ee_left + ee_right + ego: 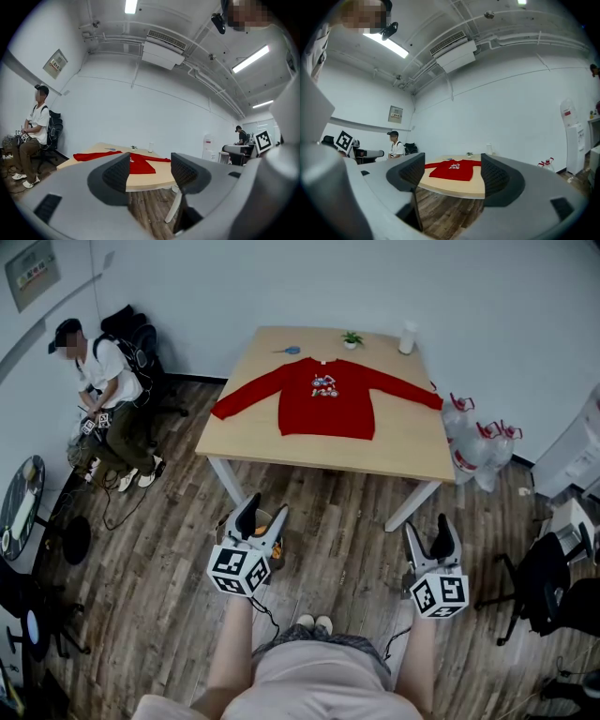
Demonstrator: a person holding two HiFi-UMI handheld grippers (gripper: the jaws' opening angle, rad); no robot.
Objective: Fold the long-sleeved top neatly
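Note:
A red long-sleeved top (326, 397) lies flat, front up and sleeves spread, on the light wooden table (403, 451) across the room. I stand back from the table on the wood floor. My left gripper (262, 514) and right gripper (430, 532) are held out level toward it, well short of its near edge. In the left gripper view the left gripper (150, 171) is open, with the top (140, 165) seen far off between the jaws. The right gripper (452, 176) is open too, framing the top (452, 169). Neither holds anything.
A small potted plant (352, 337), a white cup (407, 337) and a small blue object (292, 350) sit at the table's far edge. A person (103, 381) sits at the left wall. Water bottles (478, 451) stand right of the table, with a black chair (544, 587) nearer.

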